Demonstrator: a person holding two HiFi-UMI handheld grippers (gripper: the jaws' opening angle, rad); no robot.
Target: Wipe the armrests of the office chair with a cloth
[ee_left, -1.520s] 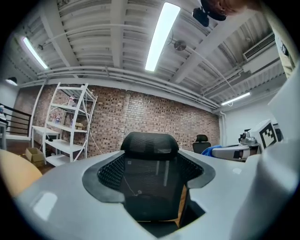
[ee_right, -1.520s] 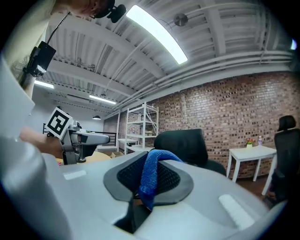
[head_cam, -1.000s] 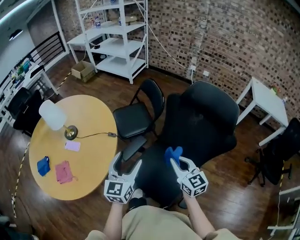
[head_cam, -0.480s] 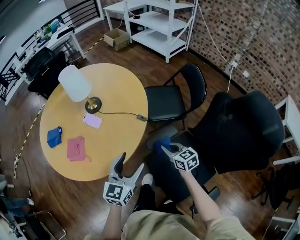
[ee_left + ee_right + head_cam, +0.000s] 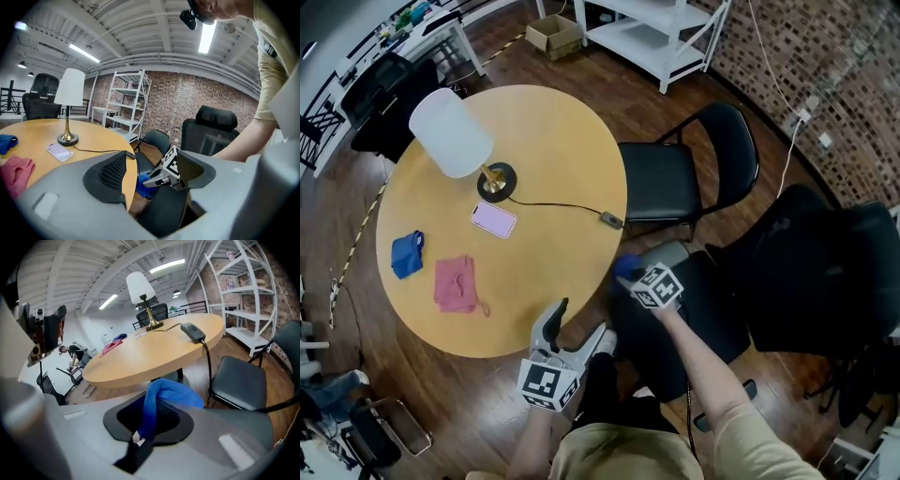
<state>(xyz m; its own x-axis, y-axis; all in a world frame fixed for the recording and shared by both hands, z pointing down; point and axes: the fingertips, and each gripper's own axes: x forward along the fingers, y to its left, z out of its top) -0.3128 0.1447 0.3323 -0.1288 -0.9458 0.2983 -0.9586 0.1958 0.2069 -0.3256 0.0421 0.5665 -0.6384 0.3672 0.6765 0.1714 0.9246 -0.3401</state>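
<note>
Only its own view shows the right tool (image 5: 146,430) pinching the blue cloth (image 5: 171,392).

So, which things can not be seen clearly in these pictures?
- Whether the blue cloth touches the grey armrest: head view, the right gripper covers the contact.
- That armrest, right gripper view: hidden under the gripper's own body.
- The office chair: head view, cut off at the right edge.
- The phone screen: head view, too small.
</note>
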